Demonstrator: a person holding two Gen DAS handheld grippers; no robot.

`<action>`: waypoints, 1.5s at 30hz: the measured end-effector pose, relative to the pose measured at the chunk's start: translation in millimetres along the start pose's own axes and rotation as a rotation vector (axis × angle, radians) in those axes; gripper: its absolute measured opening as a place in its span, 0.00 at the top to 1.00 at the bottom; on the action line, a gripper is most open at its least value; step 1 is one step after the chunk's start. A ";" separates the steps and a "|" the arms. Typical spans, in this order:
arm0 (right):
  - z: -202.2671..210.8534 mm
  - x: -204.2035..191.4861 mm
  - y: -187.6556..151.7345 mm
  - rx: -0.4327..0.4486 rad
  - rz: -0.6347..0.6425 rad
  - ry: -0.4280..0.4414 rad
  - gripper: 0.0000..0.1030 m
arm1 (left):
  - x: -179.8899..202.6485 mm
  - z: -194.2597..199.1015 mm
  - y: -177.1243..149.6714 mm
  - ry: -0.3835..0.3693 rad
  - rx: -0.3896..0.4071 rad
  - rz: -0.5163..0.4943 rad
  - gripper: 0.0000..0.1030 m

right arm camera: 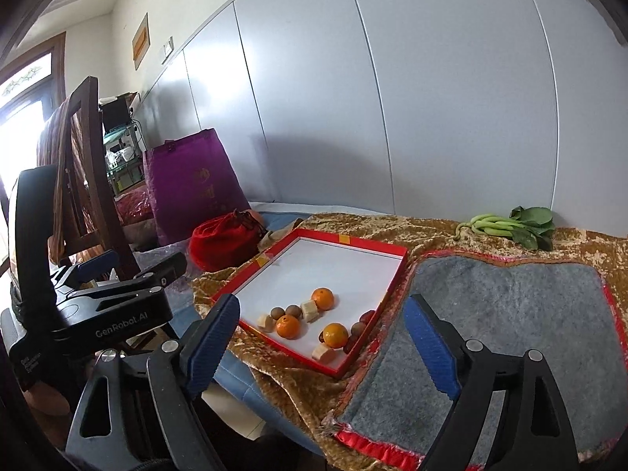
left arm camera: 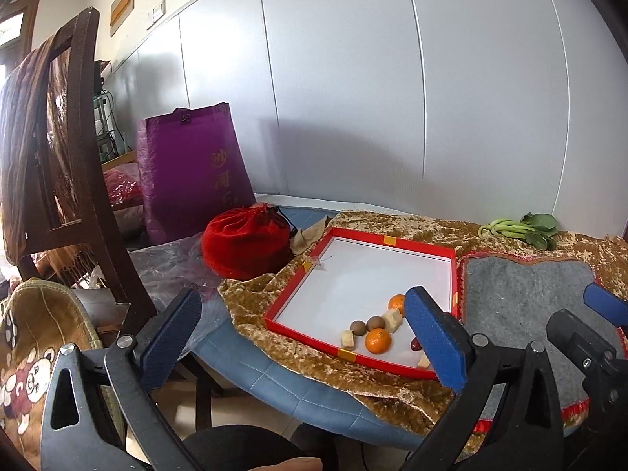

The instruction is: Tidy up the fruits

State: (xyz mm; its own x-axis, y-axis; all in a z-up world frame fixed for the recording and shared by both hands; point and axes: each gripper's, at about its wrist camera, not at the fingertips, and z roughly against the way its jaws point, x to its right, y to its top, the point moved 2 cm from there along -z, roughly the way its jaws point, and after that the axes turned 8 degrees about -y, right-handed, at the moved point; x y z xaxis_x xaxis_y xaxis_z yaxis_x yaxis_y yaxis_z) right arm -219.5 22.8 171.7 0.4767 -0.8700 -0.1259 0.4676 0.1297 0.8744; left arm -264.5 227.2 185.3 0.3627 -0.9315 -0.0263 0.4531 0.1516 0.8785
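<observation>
Both views look over a worktop draped in a gold patterned cloth [right arm camera: 298, 388].

Left tongs [left arm camera: 310, 337] – spread wide, nothing between the blue pads, held in the lower part of the left wrist view in front of the tray. Right tongs [right arm camera: 325, 349] – likewise released and empty, lower centre of the right wrist view, straddling the tray's near corner and the mat's edge.

Red-rimmed tray [right arm camera: 345, 240] with white floor sits centre frame on the cloth. All fruit lies in its near end:
- three oranges [right arm camera: 288, 326] – one toward mid-tray, two nearer the front rim
- two brown round fruits [right arm camera: 293, 311] side by side, just beside the orange pair's left member
- pale cut chunks [right arm camera: 309, 310] – one between the brown fruits and the farther orange, one at the left, one by the front rim
- dark red fruits [right arm camera: 367, 316] clustered against the tray's right wall; count cannot be told.

In the left wrist view the same tray [left arm camera: 392, 240] is partly covered by the right-hand pad.

Grey felt mat [right arm camera: 510, 306] with red trim lies just right of the tray. Leafy greens [right arm camera: 510, 225] rest on the cloth at upper right, well apart from the tray. Red drawstring pouch [right arm camera: 223, 243] stands left of the tray; purple bag [right arm camera: 192, 184] behind it; wooden chair [right arm camera: 90, 180] at far left.
</observation>
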 end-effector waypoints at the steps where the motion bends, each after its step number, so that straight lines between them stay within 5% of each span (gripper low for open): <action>1: 2.6 -3.4 2.0 0.006 0.009 -0.005 0.15 | -2.5 3.1 0.4 0.008 0.002 0.002 0.00; 45: 9.6 -44.7 17.5 0.006 0.037 -0.070 0.15 | -30.3 24.8 -2.6 0.020 0.005 0.060 0.00</action>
State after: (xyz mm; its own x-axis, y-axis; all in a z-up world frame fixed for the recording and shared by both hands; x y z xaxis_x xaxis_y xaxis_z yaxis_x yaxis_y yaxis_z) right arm -239.8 59.4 197.2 0.4402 -0.8959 -0.0601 0.4455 0.1598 0.8809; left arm -296.9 246.8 195.7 0.4050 -0.9141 0.0172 0.4259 0.2053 0.8812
